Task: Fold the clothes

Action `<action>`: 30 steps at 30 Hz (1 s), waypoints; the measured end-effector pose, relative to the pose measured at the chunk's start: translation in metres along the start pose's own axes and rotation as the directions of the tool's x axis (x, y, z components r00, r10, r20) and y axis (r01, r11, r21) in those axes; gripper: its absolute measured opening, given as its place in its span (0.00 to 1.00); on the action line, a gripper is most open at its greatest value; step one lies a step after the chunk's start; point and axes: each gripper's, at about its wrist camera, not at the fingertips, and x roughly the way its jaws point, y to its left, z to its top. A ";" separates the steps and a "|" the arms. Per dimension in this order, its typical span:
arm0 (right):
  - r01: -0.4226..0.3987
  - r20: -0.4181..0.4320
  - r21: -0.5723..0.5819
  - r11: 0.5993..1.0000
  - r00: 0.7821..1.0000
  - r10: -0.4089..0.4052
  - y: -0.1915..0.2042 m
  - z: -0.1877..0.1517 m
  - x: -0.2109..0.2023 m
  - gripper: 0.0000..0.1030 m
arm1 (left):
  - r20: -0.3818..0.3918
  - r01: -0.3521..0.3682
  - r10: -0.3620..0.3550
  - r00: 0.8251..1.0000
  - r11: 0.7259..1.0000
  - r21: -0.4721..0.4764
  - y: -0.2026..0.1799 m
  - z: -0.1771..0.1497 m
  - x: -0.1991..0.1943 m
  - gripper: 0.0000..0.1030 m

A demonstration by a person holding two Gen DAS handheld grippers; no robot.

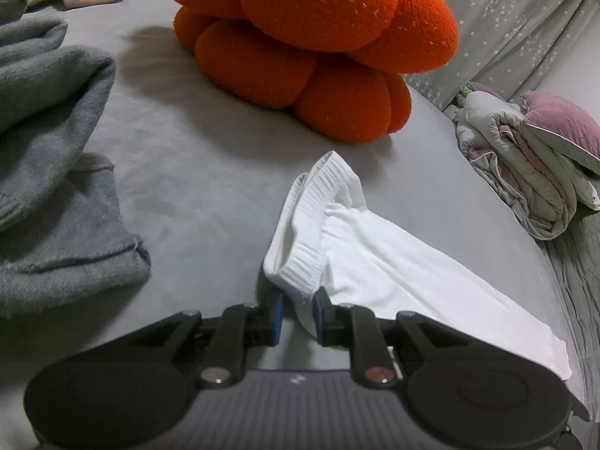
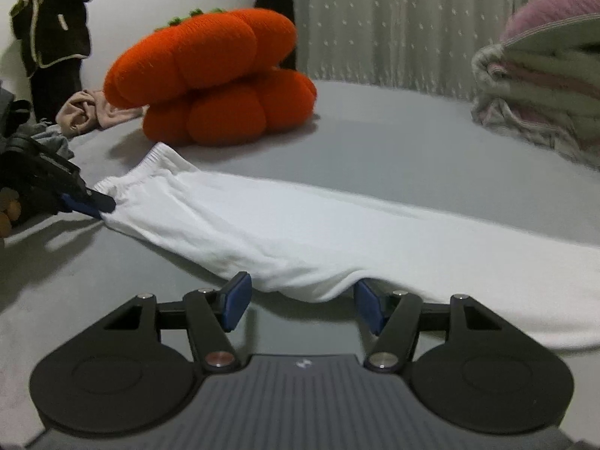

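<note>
Right now the white garment [image 2: 285, 232] lies stretched flat along the grey bed [image 2: 393, 142], waistband end toward the orange cushion [image 2: 210, 86]. My left gripper [image 1: 297, 315] has its fingers pinching the ribbed waistband corner; my right gripper [image 2: 300, 303] sits at the near edge midway along, fingers spread, cloth sagging between them but not caught. The risk I see: the left bite looks shallow (only the corner is in), so a lift could slip it free. If the right closes on one layer only, the fold will skew or bunch.
</note>
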 end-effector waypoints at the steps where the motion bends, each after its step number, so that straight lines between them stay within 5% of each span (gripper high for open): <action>1: 0.002 0.007 -0.014 1.000 1.000 -0.001 0.002 0.001 0.000 0.62 | 0.001 -0.002 0.002 1.000 1.000 0.004 -0.001 0.000 0.000 0.16; 11: -0.026 0.020 -0.001 1.000 0.999 0.026 0.003 0.008 0.019 0.62 | 0.009 -0.018 0.018 1.000 0.999 0.048 -0.006 -0.002 0.001 0.16; 20: -0.203 0.013 0.090 0.975 0.979 0.202 -0.005 0.010 0.023 0.65 | 0.013 -0.024 0.023 1.000 0.998 0.064 -0.007 -0.004 0.001 0.16; 30: -0.274 0.092 0.242 0.931 0.961 0.259 -0.022 0.010 0.025 0.65 | 0.015 -0.025 0.024 1.000 0.997 0.070 -0.006 -0.004 0.002 0.16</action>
